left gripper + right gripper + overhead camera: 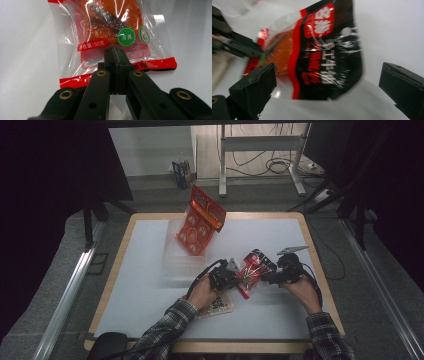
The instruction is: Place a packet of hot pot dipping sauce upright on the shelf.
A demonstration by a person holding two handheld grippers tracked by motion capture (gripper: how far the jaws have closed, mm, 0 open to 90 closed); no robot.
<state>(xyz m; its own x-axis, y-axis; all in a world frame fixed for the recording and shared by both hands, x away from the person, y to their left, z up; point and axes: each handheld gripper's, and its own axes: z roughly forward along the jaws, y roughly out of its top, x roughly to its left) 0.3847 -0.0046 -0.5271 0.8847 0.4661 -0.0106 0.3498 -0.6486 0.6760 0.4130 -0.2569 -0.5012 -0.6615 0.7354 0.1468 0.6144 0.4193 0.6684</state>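
The left tongs (115, 53) are clamped on the snack packet's (110, 32) edge at the counter's (150, 295) five o'clock. The right tongs (327, 82) gape wide around its other end, whose black-and-red label faces them.

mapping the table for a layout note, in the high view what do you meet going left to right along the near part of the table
left hand-held gripper → red and black snack packet → right hand-held gripper
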